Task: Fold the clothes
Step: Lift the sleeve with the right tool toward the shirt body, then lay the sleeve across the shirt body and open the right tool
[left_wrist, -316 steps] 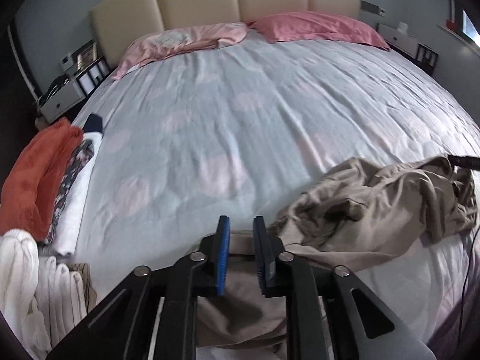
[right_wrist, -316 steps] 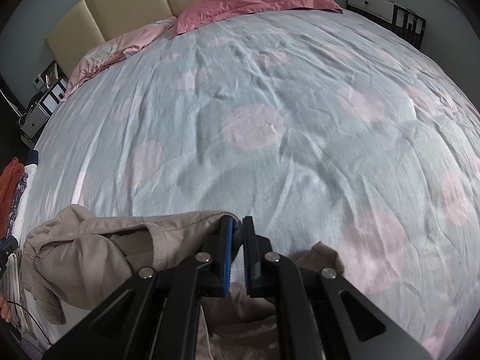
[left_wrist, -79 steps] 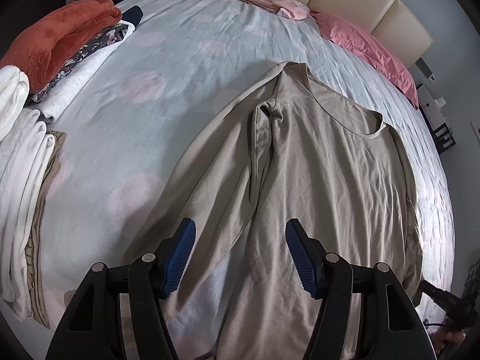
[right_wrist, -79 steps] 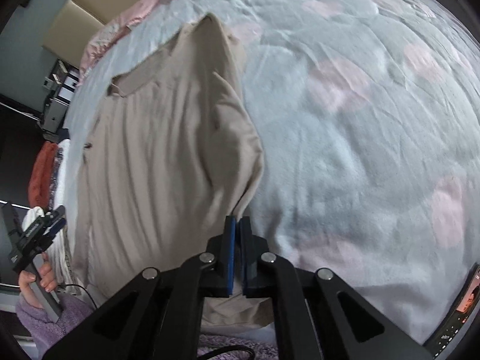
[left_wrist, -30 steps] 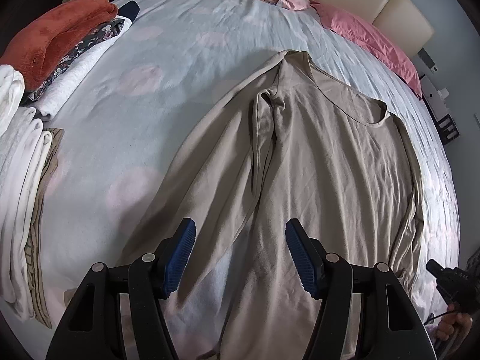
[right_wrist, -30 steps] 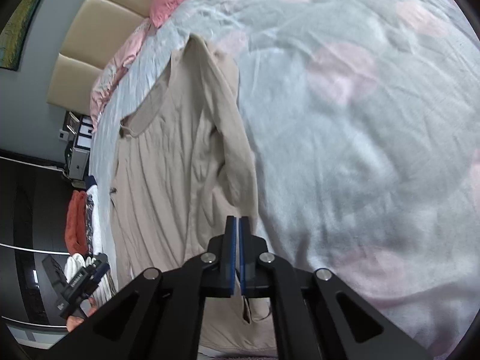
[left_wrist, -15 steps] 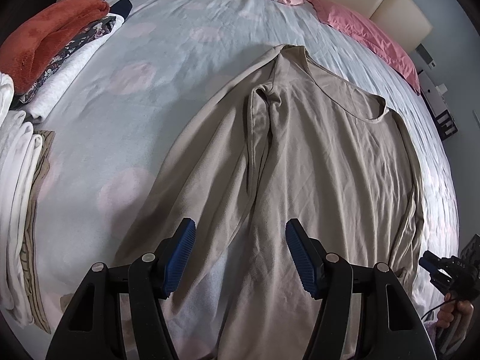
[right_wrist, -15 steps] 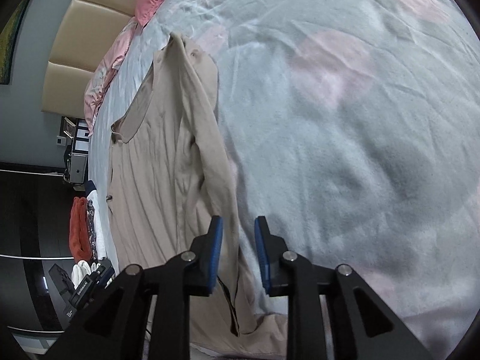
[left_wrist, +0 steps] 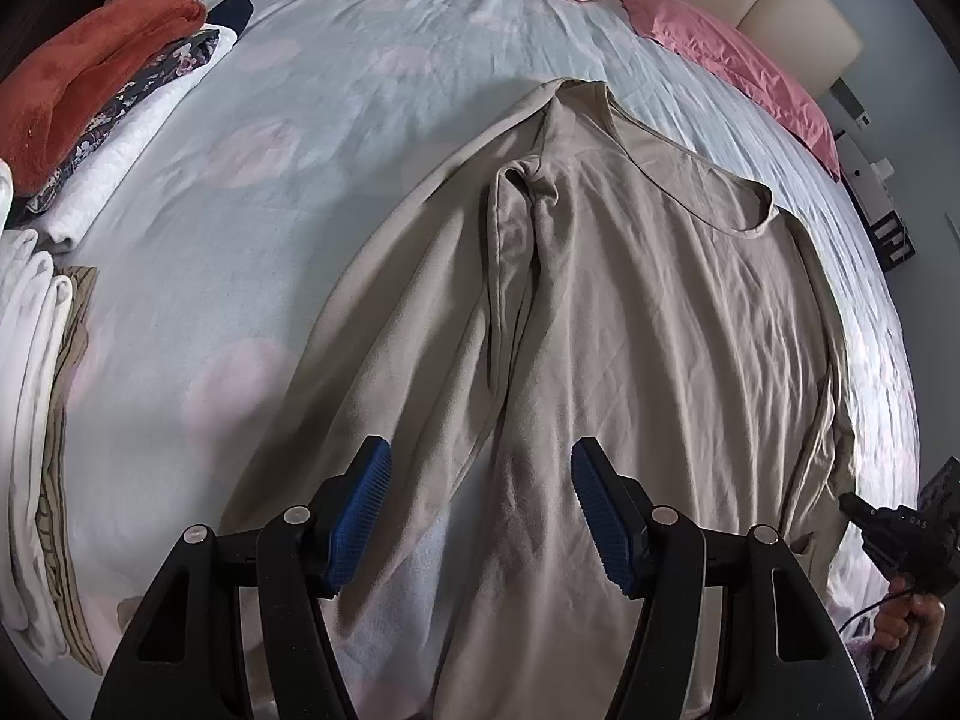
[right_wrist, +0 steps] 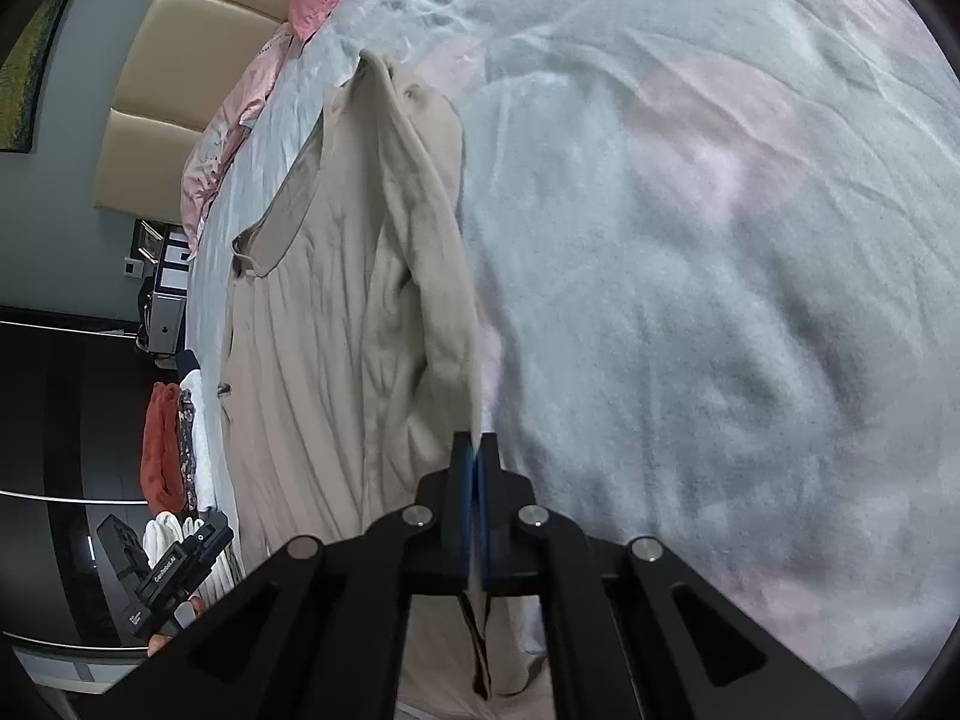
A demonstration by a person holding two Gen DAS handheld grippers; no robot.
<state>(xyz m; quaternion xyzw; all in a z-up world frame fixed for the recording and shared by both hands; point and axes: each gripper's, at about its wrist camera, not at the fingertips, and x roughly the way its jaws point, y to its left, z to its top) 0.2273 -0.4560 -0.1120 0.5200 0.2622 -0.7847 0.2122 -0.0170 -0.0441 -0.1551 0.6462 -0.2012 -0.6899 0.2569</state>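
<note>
Beige long-sleeved shirt [left_wrist: 630,312]: laid flat on the dotted bedspread [left_wrist: 288,192], long axis running from its hem at 6 o'clock under the left gripper [left_wrist: 477,510] to its neckline toward 1 o'clock. Left gripper: jaws spread, empty, poised above the gap between near sleeve and body. Right gripper [right_wrist: 476,474]: nearer to cloth, pressed together on the shirt's right sleeve edge, which rises to 11 o'clock.
</note>
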